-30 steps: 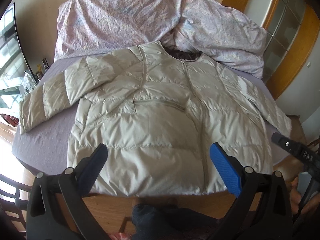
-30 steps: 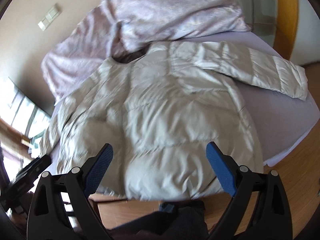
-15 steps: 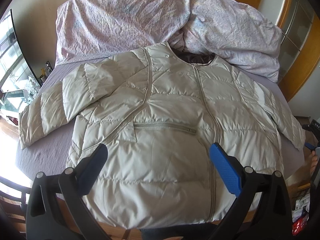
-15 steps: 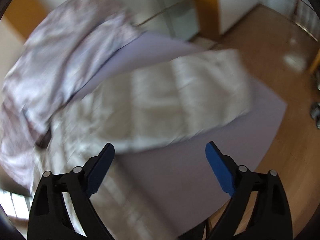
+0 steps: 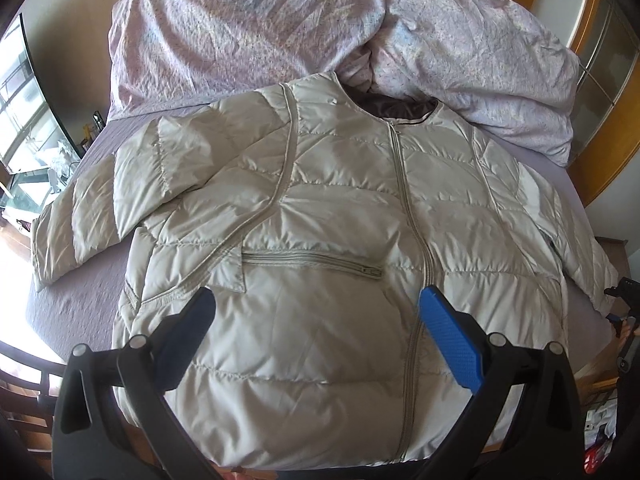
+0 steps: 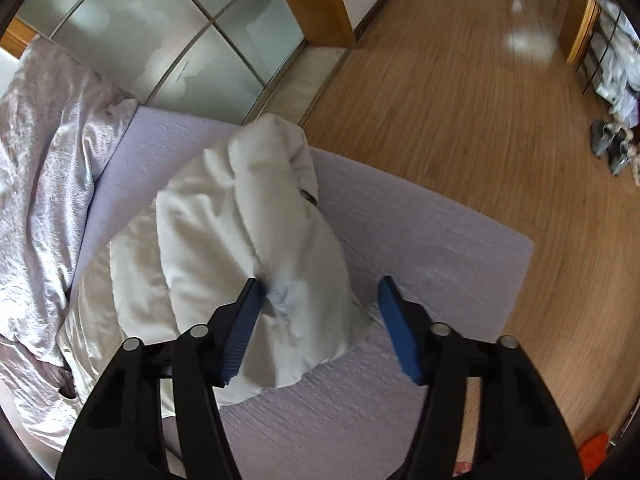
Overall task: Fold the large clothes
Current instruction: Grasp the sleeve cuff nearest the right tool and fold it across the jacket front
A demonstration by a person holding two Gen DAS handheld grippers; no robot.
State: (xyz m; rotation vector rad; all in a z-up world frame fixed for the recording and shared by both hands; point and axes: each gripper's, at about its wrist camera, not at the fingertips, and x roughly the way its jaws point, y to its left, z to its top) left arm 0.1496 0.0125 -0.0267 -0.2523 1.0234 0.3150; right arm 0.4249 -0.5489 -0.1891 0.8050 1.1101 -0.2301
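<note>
A pale beige quilted puffer jacket (image 5: pixel 320 240) lies front-up and zipped on a bed (image 5: pixel 76 300) covered with a lilac sheet, its collar toward a rumpled floral duvet (image 5: pixel 280 28) heaped at the head and its hem at the near edge. In the left wrist view the jacket's one sleeve (image 5: pixel 100 208) is spread out to the side across the sheet, bent at the elbow, while the other sleeve runs down along the jacket's far side toward the bed's edge. A zipped chest pocket (image 5: pixel 312 260) crosses the front just beside the centre zipper (image 5: pixel 416 240). The left gripper (image 5: pixel 316 332) hovers above the lower front of the jacket with its fingers (image 5: pixel 452 340) spread wide and nothing between them. The right gripper (image 6: pixel 320 312) is at the sleeve end (image 6: pixel 276 240), which looks bunched and raised off the sheet; its fingers (image 6: pixel 244 328) are released and apart, the left-hand finger touching or just beside the sleeve fabric, the other clear of it over the sheet. Beyond the bed are a wooden floor (image 6: pixel 460 100) and frosted glass sliding doors (image 6: pixel 180 28).
</note>
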